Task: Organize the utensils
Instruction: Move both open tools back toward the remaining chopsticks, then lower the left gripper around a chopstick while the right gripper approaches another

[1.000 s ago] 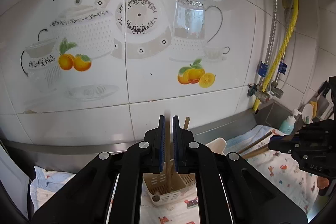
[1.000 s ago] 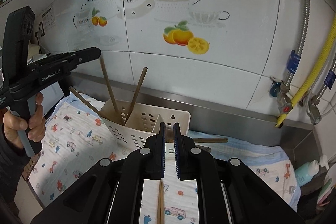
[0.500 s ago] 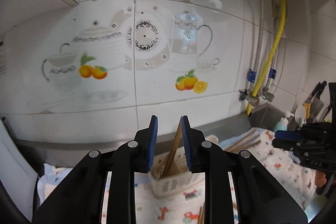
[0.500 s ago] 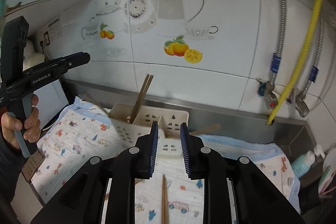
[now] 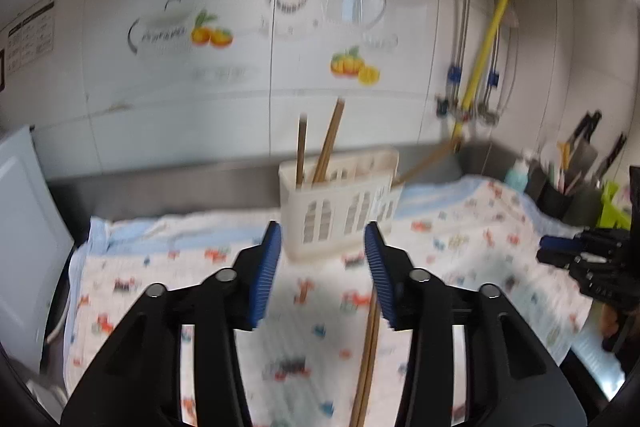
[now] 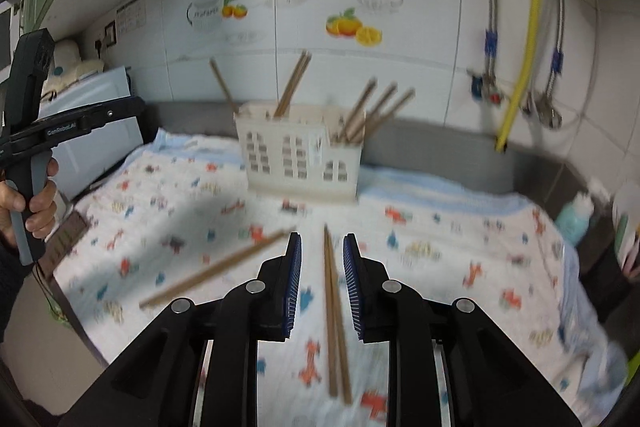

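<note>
Wooden chopsticks [image 6: 334, 311] lie paired on the printed cloth [image 6: 440, 251], untouched between the parted right hand-held gripper [image 6: 322, 283]. The left hand-held gripper [image 5: 320, 267], just opened wider, is empty. At 12 o'clock stands the white caddy [image 6: 298, 157]; open cloth surrounds it.

White glossy wall tiles [image 6: 420, 39] with teapot-and-fruit decals [image 6: 352, 27] back a steel counter ledge [image 6: 440, 147].

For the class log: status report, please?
Left gripper open, empty. Right gripper open over chopstick pair on cloth. Holder part filled. Nothing blocking.
</note>
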The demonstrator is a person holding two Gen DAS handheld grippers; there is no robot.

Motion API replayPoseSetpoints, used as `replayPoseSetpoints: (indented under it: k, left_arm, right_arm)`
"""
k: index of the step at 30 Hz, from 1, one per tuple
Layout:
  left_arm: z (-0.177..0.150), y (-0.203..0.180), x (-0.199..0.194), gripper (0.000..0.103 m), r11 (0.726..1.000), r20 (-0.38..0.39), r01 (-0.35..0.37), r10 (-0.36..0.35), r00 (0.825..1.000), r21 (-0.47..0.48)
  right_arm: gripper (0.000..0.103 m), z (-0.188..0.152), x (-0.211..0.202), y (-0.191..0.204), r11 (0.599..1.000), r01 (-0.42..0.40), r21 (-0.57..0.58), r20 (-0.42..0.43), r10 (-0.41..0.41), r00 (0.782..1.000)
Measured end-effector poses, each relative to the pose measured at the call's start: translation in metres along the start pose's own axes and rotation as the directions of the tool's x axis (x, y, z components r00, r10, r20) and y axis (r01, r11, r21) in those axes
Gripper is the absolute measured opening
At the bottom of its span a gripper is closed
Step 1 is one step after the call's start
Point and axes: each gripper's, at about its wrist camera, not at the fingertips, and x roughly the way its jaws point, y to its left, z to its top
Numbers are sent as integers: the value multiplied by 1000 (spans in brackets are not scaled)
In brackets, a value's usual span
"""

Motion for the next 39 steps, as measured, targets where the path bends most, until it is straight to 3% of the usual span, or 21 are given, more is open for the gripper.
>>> replayPoseSetpoints:
  k: [7, 16, 26, 39]
  left_arm:
    - [-71, 0, 10, 46, 999, -145, 27, -24, 989, 20]
    - [-141, -9, 36, 46, 997, -321, 65, -48, 946, 43]
    - [-158, -12, 59, 45, 997, -377, 59, -36, 925, 50]
    - [-162, -13, 64, 45, 997, -394, 55, -29, 919, 56]
  right_arm:
    - [21, -52, 9, -7, 999, 4, 54, -69, 0, 998]
    - [21, -92, 25, -23, 992, 30, 123, -145, -12, 989]
    - [21, -101, 34, -27, 990, 29, 137, -171, -5, 985]
    - [21, -105, 43, -28, 990, 27, 142, -189, 0, 982]
